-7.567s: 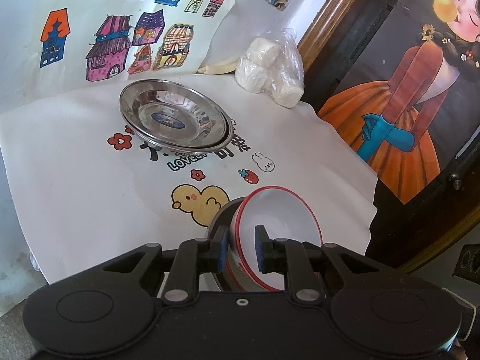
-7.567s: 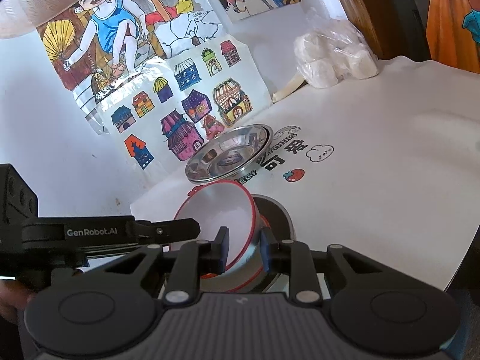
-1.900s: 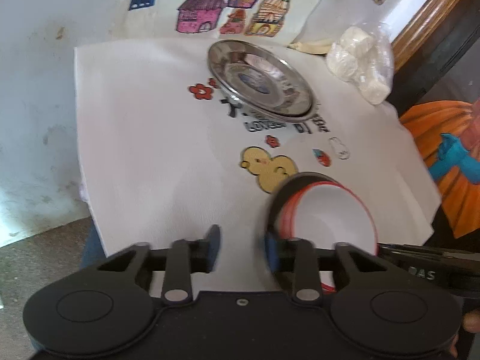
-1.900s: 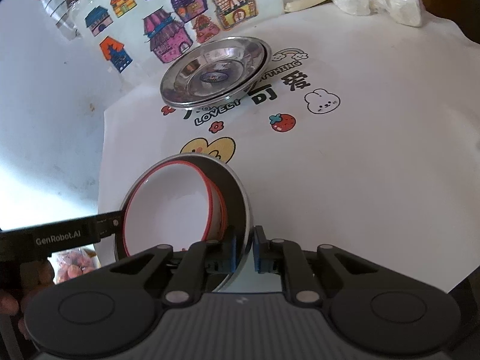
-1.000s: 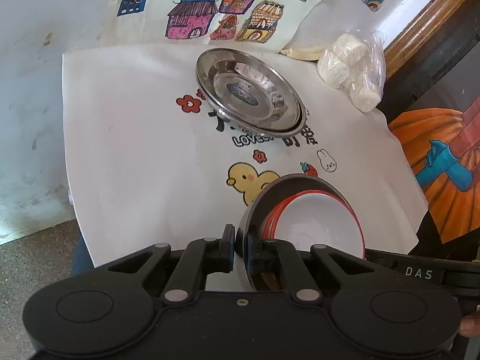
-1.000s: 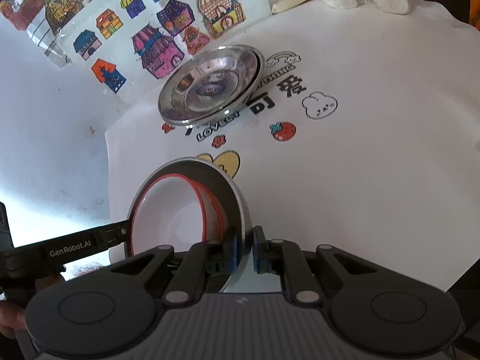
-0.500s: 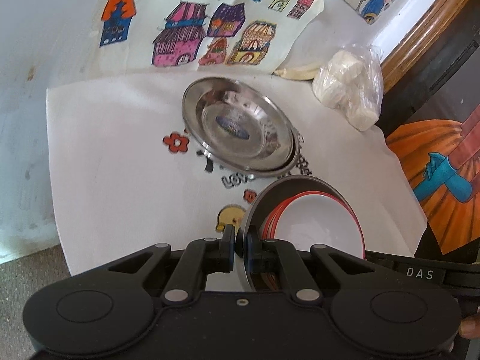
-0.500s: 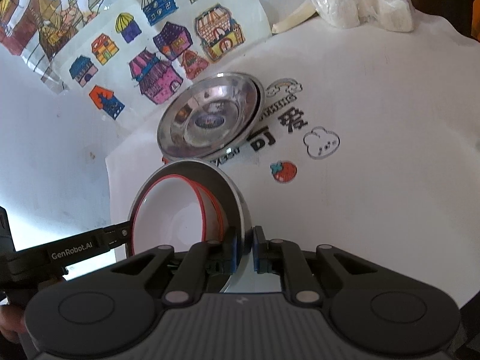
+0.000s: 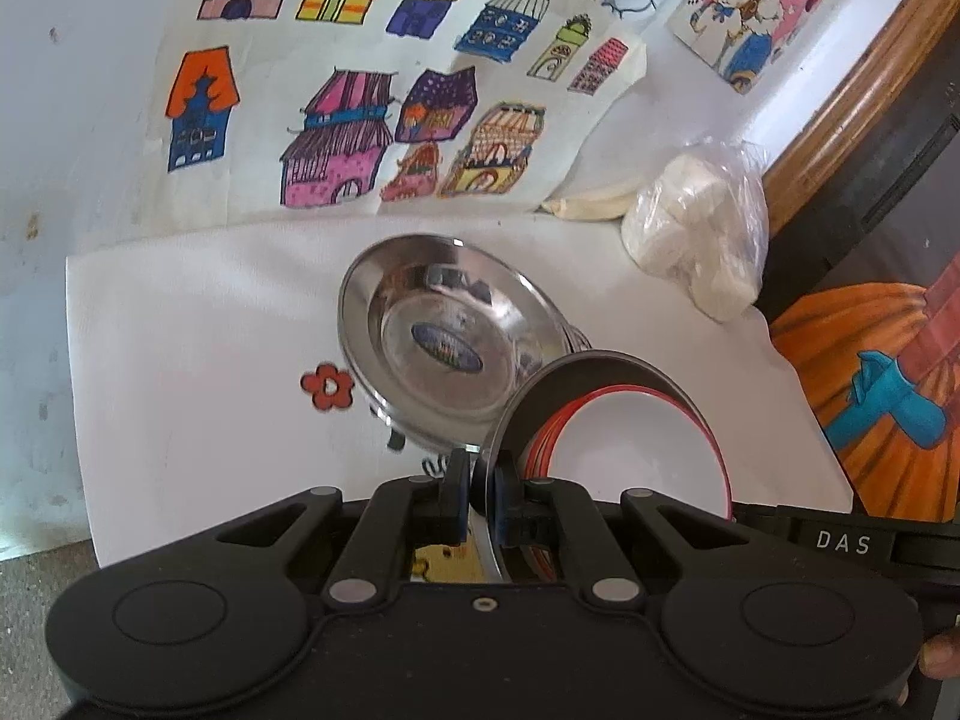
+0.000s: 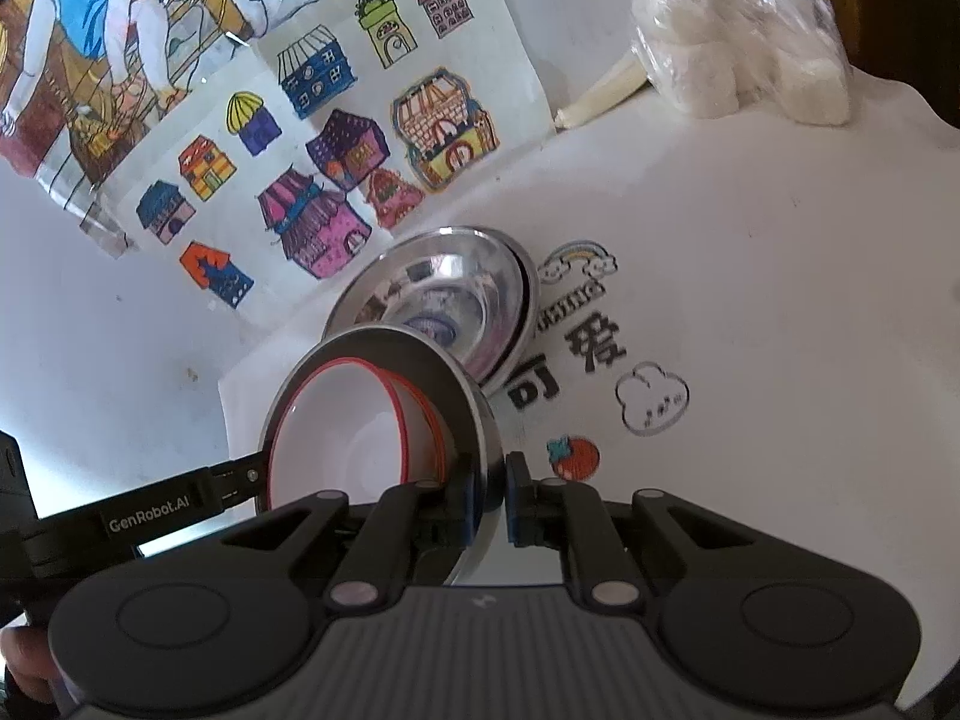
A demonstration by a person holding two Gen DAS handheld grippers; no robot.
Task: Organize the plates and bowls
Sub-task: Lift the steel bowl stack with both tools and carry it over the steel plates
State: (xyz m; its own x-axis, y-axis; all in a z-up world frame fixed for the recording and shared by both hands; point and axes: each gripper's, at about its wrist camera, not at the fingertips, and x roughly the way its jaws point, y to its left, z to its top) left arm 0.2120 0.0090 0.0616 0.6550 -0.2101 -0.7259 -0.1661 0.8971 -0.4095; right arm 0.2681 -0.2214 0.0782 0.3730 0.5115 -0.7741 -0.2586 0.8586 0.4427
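A lived-in home: above the cartoon-printed tablecloth [image 9: 198,360] hang children's coloured house drawings [image 9: 360,114] on the white wall, a bag of white lumps [image 9: 696,234] at its far corner, beside a framed painting [image 9: 888,372].

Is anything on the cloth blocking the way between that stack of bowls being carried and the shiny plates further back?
Nothing visible does. The bowl stack, pinched at opposite rims by the left gripper and right gripper, already overlaps the near edge of the steel plates; only printed white cloth lies around them.
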